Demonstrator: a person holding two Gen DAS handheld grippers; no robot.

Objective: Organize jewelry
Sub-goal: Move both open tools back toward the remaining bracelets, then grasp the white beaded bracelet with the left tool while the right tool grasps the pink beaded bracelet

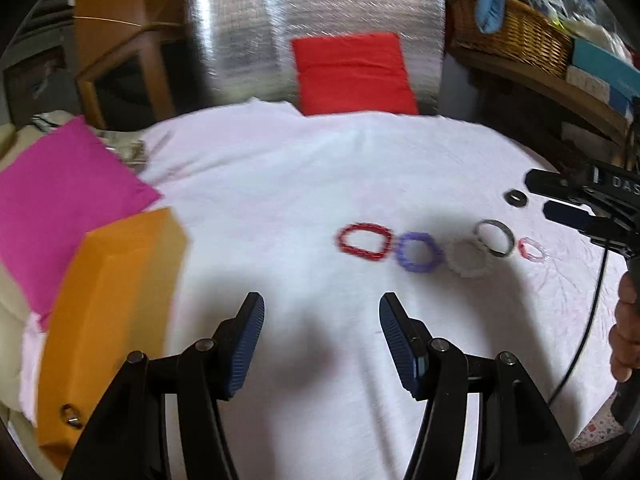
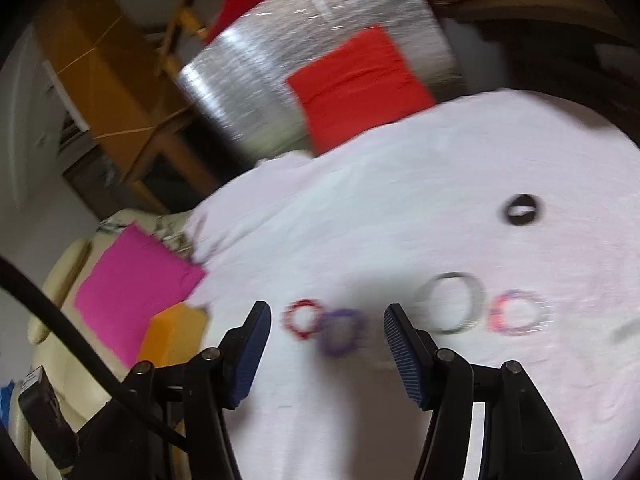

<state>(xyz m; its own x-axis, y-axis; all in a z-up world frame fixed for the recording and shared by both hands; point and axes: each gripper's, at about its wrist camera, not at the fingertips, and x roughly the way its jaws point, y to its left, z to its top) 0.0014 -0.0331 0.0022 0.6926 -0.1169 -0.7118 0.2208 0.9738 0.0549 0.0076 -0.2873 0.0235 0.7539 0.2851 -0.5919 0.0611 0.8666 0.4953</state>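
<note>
Several bracelets lie in a row on the white cloth (image 1: 280, 184): red (image 1: 345, 240), purple (image 1: 404, 258), whitish (image 1: 466, 260), a grey bangle (image 1: 506, 237) and a small pink one (image 1: 525, 246). A black ring (image 1: 516, 198) lies behind them. My left gripper (image 1: 321, 300) hangs open and empty in front of the red bracelet. My right gripper (image 1: 538, 193) comes in from the right beside the black ring. In the right wrist view, blurred, the right gripper (image 2: 327, 307) is open. The red bracelet (image 2: 289, 320) and the purple bracelet (image 2: 326, 340) lie on the cloth beyond its fingers.
An orange box (image 1: 112, 300) with a metal catch stands at the left, a pink cloth (image 1: 60, 204) behind it. A red cloth (image 1: 352, 74) leans on a silver board (image 1: 248, 40). A wicker basket (image 1: 516, 36) sits back right. A hand (image 1: 624, 328) and cable are at the right.
</note>
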